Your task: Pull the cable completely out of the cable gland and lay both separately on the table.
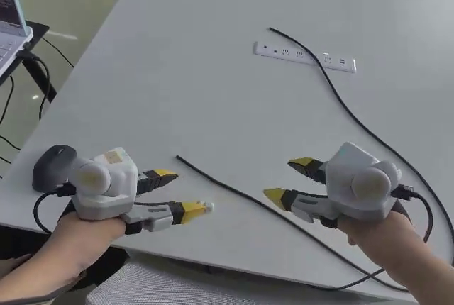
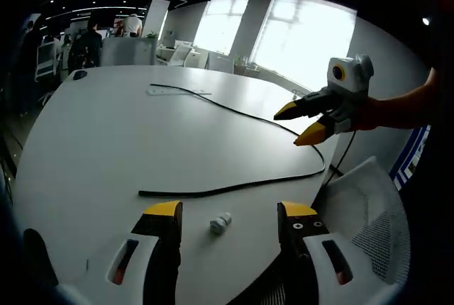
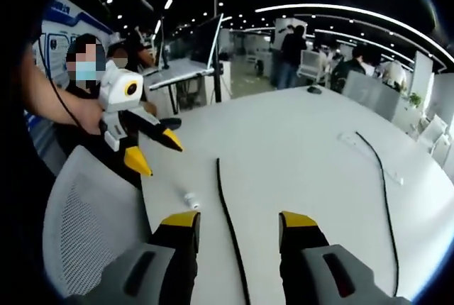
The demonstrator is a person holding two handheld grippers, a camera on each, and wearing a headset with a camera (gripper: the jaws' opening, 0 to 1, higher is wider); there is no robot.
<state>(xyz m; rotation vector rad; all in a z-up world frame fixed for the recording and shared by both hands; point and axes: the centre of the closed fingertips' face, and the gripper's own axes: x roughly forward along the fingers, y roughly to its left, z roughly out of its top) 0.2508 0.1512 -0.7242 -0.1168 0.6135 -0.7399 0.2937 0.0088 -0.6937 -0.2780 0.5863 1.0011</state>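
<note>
Both open, both empty: left claw and right claw. The cable gland was seen loose on the tabletop just ahead of the left claw. The cable was laid apart from it, running lengthwise between the right claw's jaws.

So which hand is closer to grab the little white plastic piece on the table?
Left. The small white plastic cable gland lies right in front of the left gripper, between its open jaws. The right gripper is farther off, lined up with the thin black cable instead.
</note>
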